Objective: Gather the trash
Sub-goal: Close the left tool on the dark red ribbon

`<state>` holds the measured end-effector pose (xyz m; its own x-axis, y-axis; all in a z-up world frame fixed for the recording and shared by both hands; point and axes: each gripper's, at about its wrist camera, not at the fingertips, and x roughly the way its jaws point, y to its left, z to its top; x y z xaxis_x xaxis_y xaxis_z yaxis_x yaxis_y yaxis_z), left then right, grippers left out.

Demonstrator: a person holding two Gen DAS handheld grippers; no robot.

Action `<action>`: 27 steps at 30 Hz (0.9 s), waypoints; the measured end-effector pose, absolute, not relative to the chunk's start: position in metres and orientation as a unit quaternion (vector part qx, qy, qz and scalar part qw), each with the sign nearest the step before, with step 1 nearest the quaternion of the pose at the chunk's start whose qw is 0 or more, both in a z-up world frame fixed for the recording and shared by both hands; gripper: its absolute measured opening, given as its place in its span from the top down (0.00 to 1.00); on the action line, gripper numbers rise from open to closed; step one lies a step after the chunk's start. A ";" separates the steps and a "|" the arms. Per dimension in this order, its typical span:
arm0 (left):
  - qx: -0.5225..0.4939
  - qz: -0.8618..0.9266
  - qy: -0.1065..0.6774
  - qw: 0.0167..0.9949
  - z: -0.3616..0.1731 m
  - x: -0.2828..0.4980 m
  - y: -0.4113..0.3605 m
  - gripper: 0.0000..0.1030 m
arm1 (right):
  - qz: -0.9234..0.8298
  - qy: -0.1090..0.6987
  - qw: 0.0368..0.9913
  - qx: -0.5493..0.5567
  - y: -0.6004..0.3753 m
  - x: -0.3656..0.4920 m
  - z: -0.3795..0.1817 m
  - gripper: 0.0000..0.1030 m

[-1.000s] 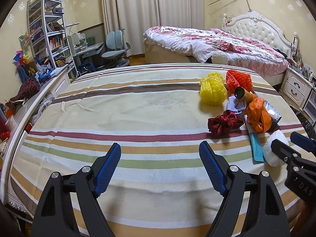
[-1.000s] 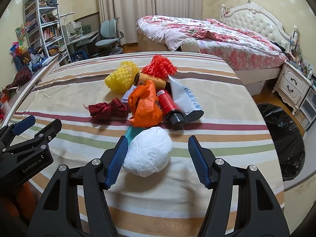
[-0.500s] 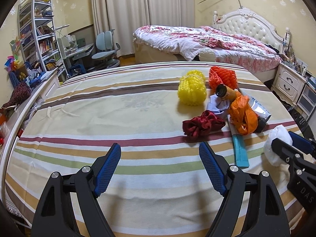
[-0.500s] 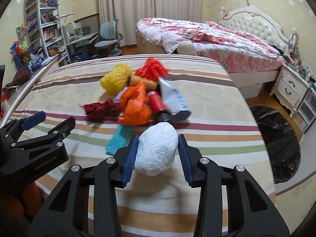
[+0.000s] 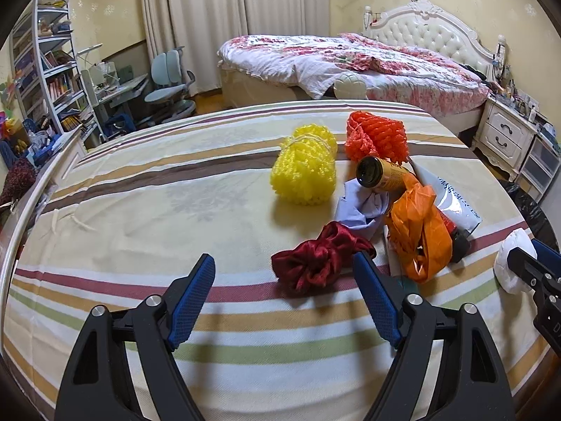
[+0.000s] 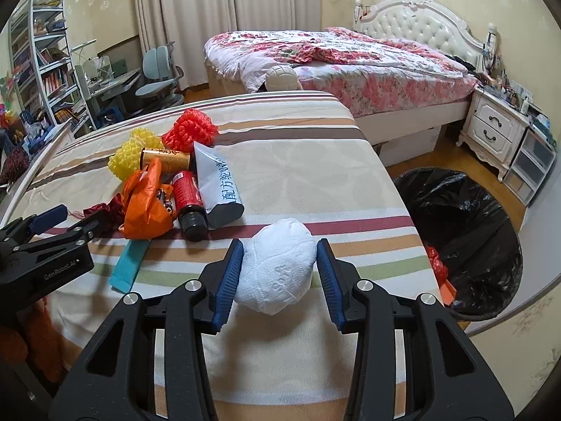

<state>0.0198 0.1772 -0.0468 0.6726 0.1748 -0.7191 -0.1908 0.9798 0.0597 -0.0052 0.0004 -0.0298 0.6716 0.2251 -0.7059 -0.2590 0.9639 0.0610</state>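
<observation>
A: Status? Right tool point(image 6: 279, 269) clamps the tissue wad point(image 6: 277, 266); left tool point(image 5: 284, 298), empty, has just been narrowing.

B: Risk: soft wad slips short of the bin point(image 6: 466, 242) right of it.

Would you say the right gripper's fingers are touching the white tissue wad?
Touching. The right wrist view shows both blue fingers of the right gripper pressed against the sides of the white tissue wad.
</observation>
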 end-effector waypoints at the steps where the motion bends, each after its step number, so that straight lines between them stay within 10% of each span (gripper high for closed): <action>1: -0.010 0.097 0.396 0.913 -0.048 0.021 0.177 0.39 | 0.133 0.382 0.914 -0.020 0.000 -0.004 -0.030 0.59; 9: -0.007 0.068 0.406 0.911 -0.053 0.021 0.174 0.65 | 0.137 0.387 0.912 -0.001 -0.005 -0.001 -0.032 0.51; 27: -0.045 0.080 0.380 0.920 -0.037 -0.006 0.181 0.69 | 0.141 0.385 0.912 -0.003 -0.008 -0.015 -0.029 0.62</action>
<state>-0.0061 0.1807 -0.0369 0.6981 0.1135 -0.7069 -0.1814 0.9832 -0.0213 -0.0145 -0.0085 -0.0292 0.6641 0.2547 -0.7029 -0.2594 0.9603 0.1029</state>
